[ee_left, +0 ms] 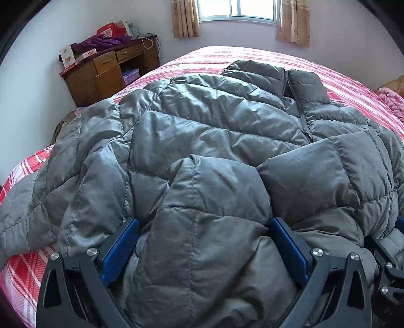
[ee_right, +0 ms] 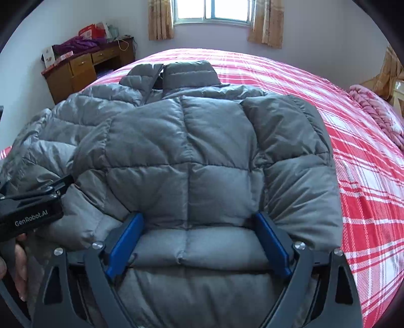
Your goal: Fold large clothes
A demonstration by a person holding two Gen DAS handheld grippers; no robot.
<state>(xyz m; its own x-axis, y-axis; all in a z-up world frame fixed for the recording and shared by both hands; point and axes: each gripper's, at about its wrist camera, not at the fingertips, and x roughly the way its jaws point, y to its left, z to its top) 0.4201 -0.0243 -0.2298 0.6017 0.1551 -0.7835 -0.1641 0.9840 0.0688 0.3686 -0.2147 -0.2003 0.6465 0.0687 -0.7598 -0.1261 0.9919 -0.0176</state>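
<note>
Grey quilted puffer jacket (ee_left: 202, 141) lies spread on the bed w/ red-and-white plaid cover (ee_right: 353, 151), collar end toward the window, zip running down from the collar. It takes up most of both views & hides nearly all of the near half of the bed.

Left gripper (ee_left: 204, 242): blue-padded fingers (ee_left: 118, 252) stand wide apart, w/ a thick fold of the jacket bulging up between them. Fabric touches the inner faces of both pads, but whether they squeeze it can't be told. In the right wrist view the black body of that gripper shows at the left edge, held by a hand (ee_right: 19, 262), lying over the jacket's left part.

Right gripper (ee_right: 199, 242): blue fingers (ee_right: 271, 242) also set wide apart, astride a folded-over panel near the hem; padding fills the gap & meets both pads. Clamped or just resting, can't tell.

Around: brown wooden desk w/ drawers (ee_left: 106, 73) stands in the far left corner by the wall, piled w/ a purple garment (ee_left: 101, 41), a red box (ee_left: 111, 29) & other cartons. Window w/ beige patterned curtains (ee_right: 210, 12) is behind the head of the bed. A pink blanket, bunched (ee_right: 376, 108), sits at the bed's far right edge, well apart from the jacket. The bulky fold itself blocks sight of what's under the fingers.
</note>
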